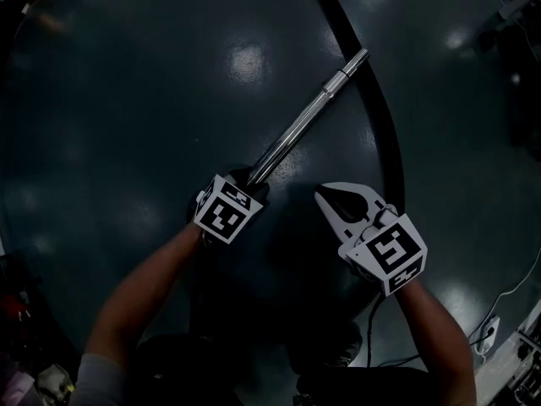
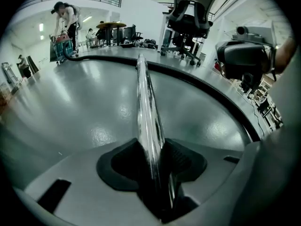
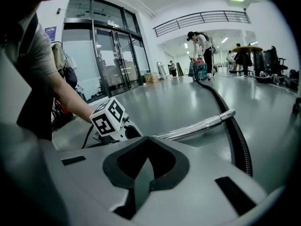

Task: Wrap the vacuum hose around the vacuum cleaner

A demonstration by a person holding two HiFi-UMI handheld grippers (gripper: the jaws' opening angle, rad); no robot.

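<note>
A shiny metal wand [image 1: 308, 117] lies on the dark floor, joined at its far end to the black ribbed hose [image 1: 372, 83]. My left gripper [image 1: 245, 180] is down at the wand's near end, and in the left gripper view the wand [image 2: 143, 93] runs between the jaws of the left gripper [image 2: 153, 159], with both pads against it. To its right my right gripper [image 1: 325, 194] hovers shut and holds nothing. The right gripper view shows the right gripper [image 3: 146, 166], the wand [image 3: 197, 126] and the hose [image 3: 237, 135] leading off to a distant vacuum cleaner [image 3: 200, 72].
A person [image 3: 200, 44] bends over the vacuum cleaner far across the room. An office chair [image 2: 190, 13] and a round table [image 2: 110, 27] stand beyond the hose. A white cable [image 1: 507, 294] trails at the right. Glass doors [image 3: 108, 55] line the left wall.
</note>
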